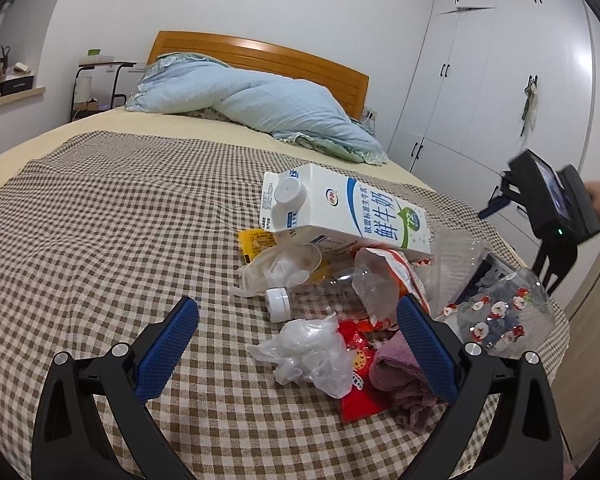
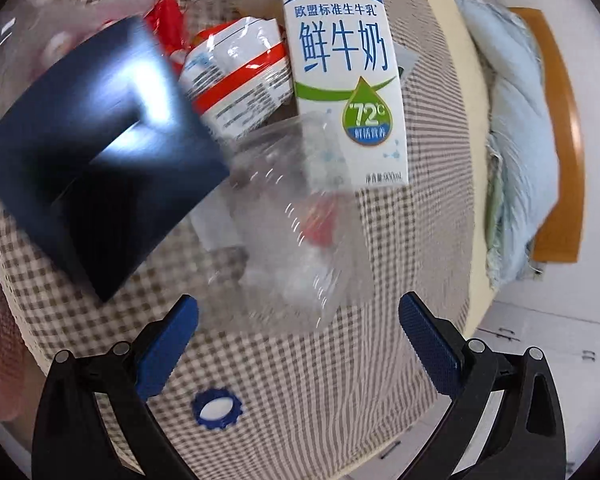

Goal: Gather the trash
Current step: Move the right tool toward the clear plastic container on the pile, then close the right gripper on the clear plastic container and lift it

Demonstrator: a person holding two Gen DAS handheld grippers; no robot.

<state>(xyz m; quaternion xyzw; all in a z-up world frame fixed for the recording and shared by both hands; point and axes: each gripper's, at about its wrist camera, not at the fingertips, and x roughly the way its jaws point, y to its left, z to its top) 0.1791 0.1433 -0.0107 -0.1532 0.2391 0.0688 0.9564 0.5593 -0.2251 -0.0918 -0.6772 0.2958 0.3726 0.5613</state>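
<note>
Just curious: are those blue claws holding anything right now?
No. The left gripper and right gripper are both open and empty, above the trash.

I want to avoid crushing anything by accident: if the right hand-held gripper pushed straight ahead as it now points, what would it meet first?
Most likely the clear plastic container, lying just ahead of the open right hand-held gripper; the milk carton lies beyond. Blur makes depth uncertain.

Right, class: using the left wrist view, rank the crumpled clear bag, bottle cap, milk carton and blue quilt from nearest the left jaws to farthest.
1. Crumpled clear bag, between the jaws.
2. Bottle cap, just beyond.
3. Milk carton, mid-bed.
4. Blue quilt, by the headboard.
</note>
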